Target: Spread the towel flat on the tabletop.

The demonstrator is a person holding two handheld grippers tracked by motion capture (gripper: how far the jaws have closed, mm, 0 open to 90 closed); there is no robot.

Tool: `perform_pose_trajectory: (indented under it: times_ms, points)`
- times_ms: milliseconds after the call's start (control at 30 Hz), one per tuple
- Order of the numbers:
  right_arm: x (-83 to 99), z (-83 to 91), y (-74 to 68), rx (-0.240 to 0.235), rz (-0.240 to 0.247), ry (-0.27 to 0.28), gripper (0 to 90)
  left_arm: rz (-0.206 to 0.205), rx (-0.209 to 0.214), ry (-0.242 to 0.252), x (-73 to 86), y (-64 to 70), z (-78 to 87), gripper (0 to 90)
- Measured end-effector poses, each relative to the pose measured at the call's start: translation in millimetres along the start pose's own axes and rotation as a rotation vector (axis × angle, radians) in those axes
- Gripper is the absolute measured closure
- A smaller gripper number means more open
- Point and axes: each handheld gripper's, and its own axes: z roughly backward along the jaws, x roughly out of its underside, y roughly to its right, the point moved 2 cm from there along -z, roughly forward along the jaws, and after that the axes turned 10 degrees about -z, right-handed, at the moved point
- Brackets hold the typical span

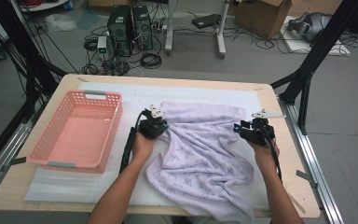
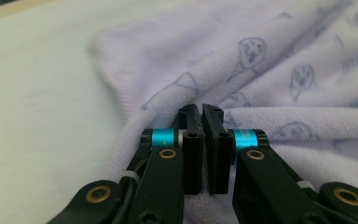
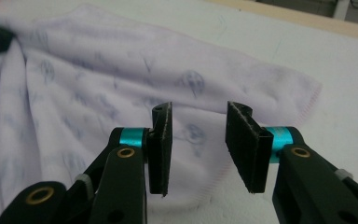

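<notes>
A lavender cloth printed with small drawings lies rumpled across the middle of the table, and one corner hangs over the front edge. My left gripper sits at the cloth's upper left edge. In the left gripper view my left gripper has its jaws pressed together on a fold of the cloth. My right gripper is at the cloth's right side. In the right gripper view my right gripper stands open just above the cloth, near its hemmed edge, with nothing between its jaws.
A pink slotted basket stands empty at the left of the table. A white foam sheet covers most of the wooden table. Black frame posts, cables, computers and boxes are on the floor beyond.
</notes>
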Motion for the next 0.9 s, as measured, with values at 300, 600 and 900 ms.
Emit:
perform_pose_trajectory:
  times_ms: [300, 600, 900]
  points:
    - [12.8, -26.5, -21.9, -0.159, -0.028, -0.095, 51.0, 0.11, 0.006, 0.065, 2.8, -13.9, 1.1, 71.2]
    - [20.1, -48.1, -55.3, -0.149, 0.119, -0.185, 59.8, 0.109, 0.053, 0.086, 0.8, -11.9, 9.1, 58.7]
    - [11.2, -45.5, -16.2, 0.095, 0.15, -0.152, 83.8, 0.112, 0.095, 0.103, 3.7, -13.5, 15.3, 57.6]
